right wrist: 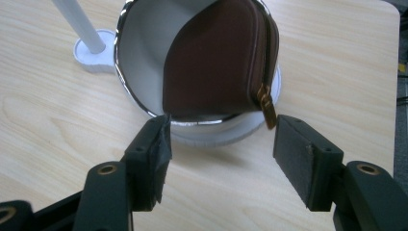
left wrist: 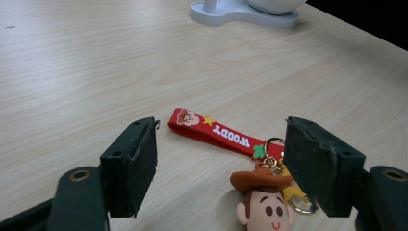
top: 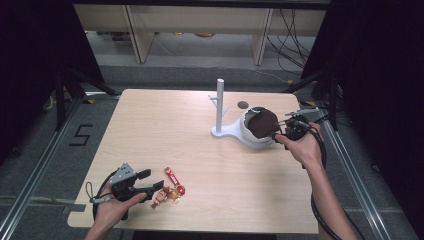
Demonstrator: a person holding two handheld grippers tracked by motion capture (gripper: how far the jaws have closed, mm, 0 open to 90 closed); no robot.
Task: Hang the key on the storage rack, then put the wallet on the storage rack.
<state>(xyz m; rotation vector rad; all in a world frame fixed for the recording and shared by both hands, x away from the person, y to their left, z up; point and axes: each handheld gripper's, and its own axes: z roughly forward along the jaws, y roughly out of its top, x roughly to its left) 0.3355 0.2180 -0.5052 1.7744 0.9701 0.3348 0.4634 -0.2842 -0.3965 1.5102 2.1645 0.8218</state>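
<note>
High view: left gripper (top: 156,189) sits at lower left of the frame on the desk (top: 200,160), held by the left hand (top: 112,207), jaws spread wide, not clamping anything. Keychain (top: 170,191) lies flat on the desk just right of the jaw tips, lower centre-left of the frame. In the left gripper view the left gripper (left wrist: 221,168) has both jaws open with the keychain (left wrist: 260,192) at the bottom centre-right: cowboy figure head between the jaws, nearer the right-hand jaw, whose pad hides part of the metal ring; contact with that pad cannot be told. Red strap (left wrist: 211,132) runs from the ring toward the upper left, flat on the desk. Right gripper (top: 279,134) is at centre right of the high view, held by the right hand (top: 302,147), pointing left at the white bowl (top: 246,131). Brown pouch (top: 262,124) stands tilted in the bowl, leaning over the rim. In the right gripper view the right gripper (right wrist: 221,144) is open, nothing between the jaws, the pouch (right wrist: 216,67) and bowl (right wrist: 139,53) just above the tips; the zipper pull (right wrist: 266,103) hangs over the bowl rim close to the right-hand jaw. White stand (top: 220,107) with upright post is left of the bowl, sharing its base.
</note>
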